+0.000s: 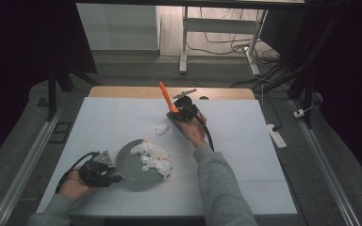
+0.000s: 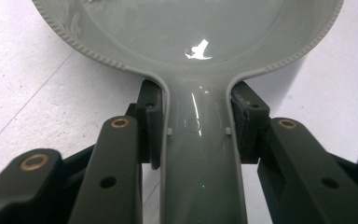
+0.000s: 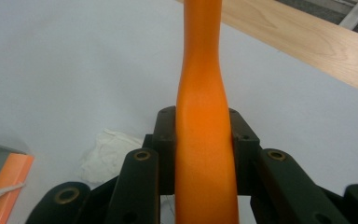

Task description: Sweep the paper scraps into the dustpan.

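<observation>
White sheeting covers the table (image 1: 245, 155), with a strip of bare wood along its far edge and grey floor, desk legs and loose cables beyond.

Down at about seven o'clock on the table, the person's left hand (image 1: 73, 186) works the left gripper (image 1: 115, 177). Its jaws are closed tight on the handle of a grey dustpan (image 1: 131, 165); in the left gripper view the black pads press both sides of that handle (image 2: 200, 158), and the pan's ridged rim spreads out ahead over the white surface.

Crumpled white paper scraps (image 1: 153, 157) lie heaped on the pan's three o'clock side, some with orange bits among them. One more white wad (image 1: 161, 128) sits by itself on the sheet, toward twelve o'clock from the pan and well apart from it.

Near the table's centre, toward twelve o'clock, the right hand (image 1: 194, 134) holds the right gripper (image 1: 175, 112). It is clamped on an orange handle (image 1: 166, 98) that sticks up, tilted toward eleven o'clock. In the right gripper view the orange shaft (image 3: 204, 140) runs straight up between the closed jaws, and the lone wad (image 3: 103, 156) lies just left of them.
</observation>
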Demonstrator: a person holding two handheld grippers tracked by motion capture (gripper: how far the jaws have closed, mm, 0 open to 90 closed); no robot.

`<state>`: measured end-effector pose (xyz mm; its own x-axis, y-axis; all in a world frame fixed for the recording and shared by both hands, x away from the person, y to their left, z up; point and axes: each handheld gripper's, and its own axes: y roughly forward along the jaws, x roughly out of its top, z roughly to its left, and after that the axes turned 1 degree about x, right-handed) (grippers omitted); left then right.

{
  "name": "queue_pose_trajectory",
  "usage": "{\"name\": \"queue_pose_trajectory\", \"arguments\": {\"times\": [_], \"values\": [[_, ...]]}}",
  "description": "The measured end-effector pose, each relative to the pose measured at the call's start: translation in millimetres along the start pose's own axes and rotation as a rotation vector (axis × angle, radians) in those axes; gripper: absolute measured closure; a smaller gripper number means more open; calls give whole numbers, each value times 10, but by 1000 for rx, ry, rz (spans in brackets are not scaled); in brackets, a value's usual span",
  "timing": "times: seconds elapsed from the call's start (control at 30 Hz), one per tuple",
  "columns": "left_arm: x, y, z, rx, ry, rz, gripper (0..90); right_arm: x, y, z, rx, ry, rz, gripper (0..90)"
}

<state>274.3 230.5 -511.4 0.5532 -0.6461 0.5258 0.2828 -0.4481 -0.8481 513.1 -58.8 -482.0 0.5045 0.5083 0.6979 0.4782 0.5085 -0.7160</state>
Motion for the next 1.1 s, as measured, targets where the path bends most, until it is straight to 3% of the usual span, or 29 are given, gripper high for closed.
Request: {"name": "queue_pose_trajectory", "arguments": {"times": [0.23, 0.37, 0.57, 1.0, 1.1], "values": [[-5, 0, 13, 4, -6, -2, 619, 66, 160, 131, 31, -64, 56, 704], [-4, 3, 13, 4, -6, -1, 619, 60, 157, 244, 51, -107, 80, 704], [-1, 4, 13, 3, -8, 0, 619, -48, 49, 407, 136, -140, 95, 704], [2, 5, 9, 5, -12, 0, 619, -273, -195, 656, 236, -180, 81, 703], [3, 6, 10, 4, -11, 1, 619, -309, -301, 707, 253, -186, 51, 703]]}}
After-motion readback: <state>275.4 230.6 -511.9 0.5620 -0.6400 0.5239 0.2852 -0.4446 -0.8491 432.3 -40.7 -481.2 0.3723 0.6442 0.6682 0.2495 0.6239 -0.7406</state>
